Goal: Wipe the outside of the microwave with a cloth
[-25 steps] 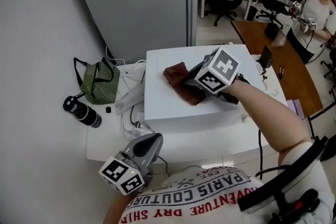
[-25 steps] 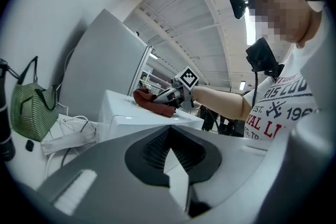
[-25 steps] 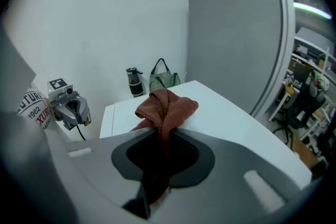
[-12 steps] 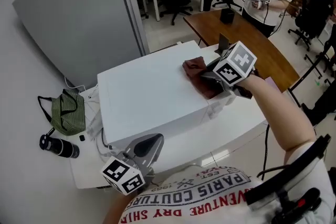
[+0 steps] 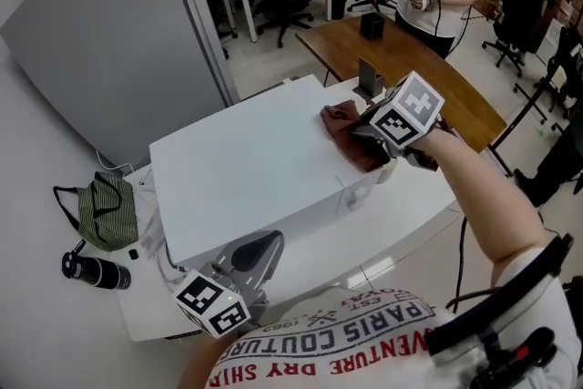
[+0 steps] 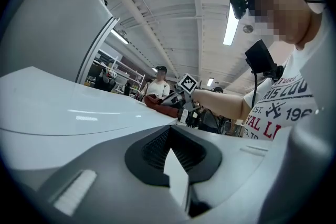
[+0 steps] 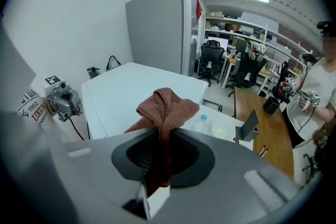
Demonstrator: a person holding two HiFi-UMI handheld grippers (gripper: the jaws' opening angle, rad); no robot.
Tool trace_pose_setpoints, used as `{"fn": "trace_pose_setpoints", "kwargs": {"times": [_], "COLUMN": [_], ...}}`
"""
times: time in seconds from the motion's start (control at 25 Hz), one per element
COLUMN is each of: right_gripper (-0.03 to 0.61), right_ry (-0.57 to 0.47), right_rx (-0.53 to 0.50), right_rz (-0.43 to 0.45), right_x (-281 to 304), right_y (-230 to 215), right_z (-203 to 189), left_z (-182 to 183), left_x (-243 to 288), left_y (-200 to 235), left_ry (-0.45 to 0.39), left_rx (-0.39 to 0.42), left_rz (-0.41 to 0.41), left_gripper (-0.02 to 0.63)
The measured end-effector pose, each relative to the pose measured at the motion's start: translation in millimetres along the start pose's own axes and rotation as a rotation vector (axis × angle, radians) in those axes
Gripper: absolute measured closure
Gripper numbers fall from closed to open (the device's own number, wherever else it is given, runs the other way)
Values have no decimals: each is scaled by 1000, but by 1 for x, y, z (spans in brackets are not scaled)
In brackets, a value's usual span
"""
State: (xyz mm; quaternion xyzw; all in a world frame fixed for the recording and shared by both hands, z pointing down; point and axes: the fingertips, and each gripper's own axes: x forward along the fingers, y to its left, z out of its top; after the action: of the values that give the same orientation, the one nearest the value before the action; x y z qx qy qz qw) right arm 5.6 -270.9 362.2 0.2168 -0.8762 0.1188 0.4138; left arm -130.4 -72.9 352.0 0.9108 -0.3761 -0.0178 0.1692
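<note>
A green striped bag [image 5: 105, 212] with black straps sits slumped on the white table [image 5: 401, 216] left of the microwave [image 5: 241, 168]; what it holds cannot be seen. Near it, toward the table's front corner, a black flask [image 5: 91, 271] lies on its side with its cap on. In the right gripper view a clear plastic bottle [image 7: 201, 122] with a blue cap stands on the table just past the microwave's far edge; its fill level cannot be made out.

The cloth [image 5: 342, 118] is rust-brown terry with a stitched hem, bunched into a loose peak of folds. It rests on the flat white top of the microwave, at the right-hand far corner. The right gripper [image 5: 362, 138] has its jaws pinched tight on the cloth, a strip of which runs down between them, and holds it against the top. The left gripper [image 5: 248, 252] hangs low by the microwave's front corner near the person's printed shirt [image 5: 328, 332], jaws closed together with nothing between them. A grey partition panel [image 5: 118, 41] stands behind the table
</note>
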Motion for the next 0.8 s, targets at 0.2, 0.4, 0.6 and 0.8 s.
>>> {"fn": "trace_pose_setpoints", "kwargs": {"times": [0.2,0.4,0.6,0.8], "right_gripper": [535,535,535,535], "right_ry": [-94,-196,-209,-184], "right_rx": [-38,-156,-274,-360], "right_rz": [92,221,312,418], "right_x": [-12,5,51,109], "right_y": [26,87,155,228], "right_z": [46,123,182,230], "left_z": [-2,0,2,0], "left_x": [-18,-58,-122,-189], "left_y": [11,22,44,53], "left_ry": [-11,-43,-86,-132], "left_rx": [-13,-10,-18,-40], "left_rz": [38,137,284,450], "left_gripper": [609,609,609,609]}}
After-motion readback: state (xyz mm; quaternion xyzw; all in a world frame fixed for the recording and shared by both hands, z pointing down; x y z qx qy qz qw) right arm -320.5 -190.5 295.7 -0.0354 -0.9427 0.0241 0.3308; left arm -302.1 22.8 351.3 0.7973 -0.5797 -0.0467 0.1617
